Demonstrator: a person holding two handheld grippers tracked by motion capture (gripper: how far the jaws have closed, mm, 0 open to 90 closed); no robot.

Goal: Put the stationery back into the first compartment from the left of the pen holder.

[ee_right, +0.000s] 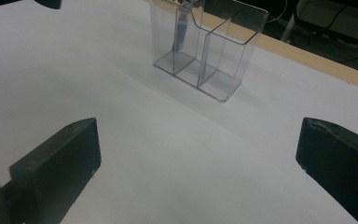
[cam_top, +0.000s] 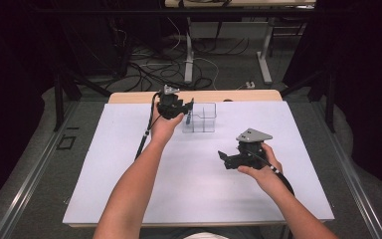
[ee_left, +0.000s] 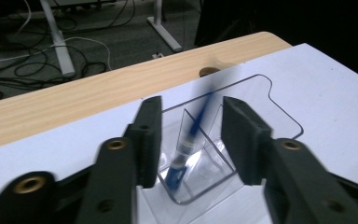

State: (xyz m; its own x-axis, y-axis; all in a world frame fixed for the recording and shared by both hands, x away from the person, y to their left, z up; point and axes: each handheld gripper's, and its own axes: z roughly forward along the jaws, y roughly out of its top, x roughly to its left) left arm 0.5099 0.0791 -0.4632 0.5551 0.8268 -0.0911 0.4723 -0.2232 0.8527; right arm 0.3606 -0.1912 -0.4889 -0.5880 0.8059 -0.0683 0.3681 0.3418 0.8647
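- Left gripper (ee_left: 191, 140) fingers parted, poised over clear divided holder (cam_top: 202, 118), blue pen (ee_left: 189, 140) between them, untouched, blurred.
- Pen standing tilted in holder's left compartment, at white mat's (cam_top: 129, 169) far edge.
- Right gripper (ee_right: 196, 163) fingers wide, empty, above mat, well apart from holder.

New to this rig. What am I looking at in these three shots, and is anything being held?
No robot here: a person holds a two-fingered gripper in each hand. The high view looks down on the white table. The other two come from cameras riding on each gripper.

A clear plastic organizer with compartments stands near the far edge. A blue pen stands tilted in one compartment.

The left gripper is at the organizer, fingers open either side of the pen, not gripping it. The right gripper hovers open and empty.
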